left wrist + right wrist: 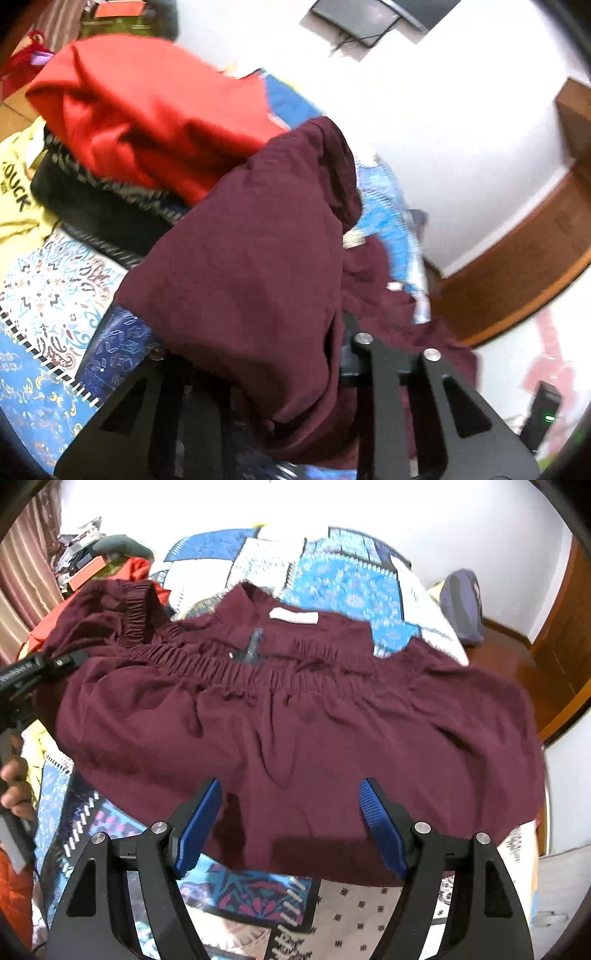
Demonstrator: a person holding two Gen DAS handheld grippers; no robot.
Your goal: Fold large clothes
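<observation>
A maroon garment [295,731] with an elastic waistband lies spread on the patchwork bedspread [332,572]. My right gripper [291,823] is open, its blue pads [199,823] just above the garment's near edge, empty. My left gripper [40,668] shows at the garment's left corner, lifting it. In the left wrist view the maroon cloth [251,266] drapes over the left gripper [258,369] and hides the fingertips; the jaws appear closed on it.
A pile of clothes lies at the left: a red garment [147,110], a black patterned one [92,206], a yellow printed shirt [18,206]. A purple bag [461,605] sits on the floor by a wooden door [565,627].
</observation>
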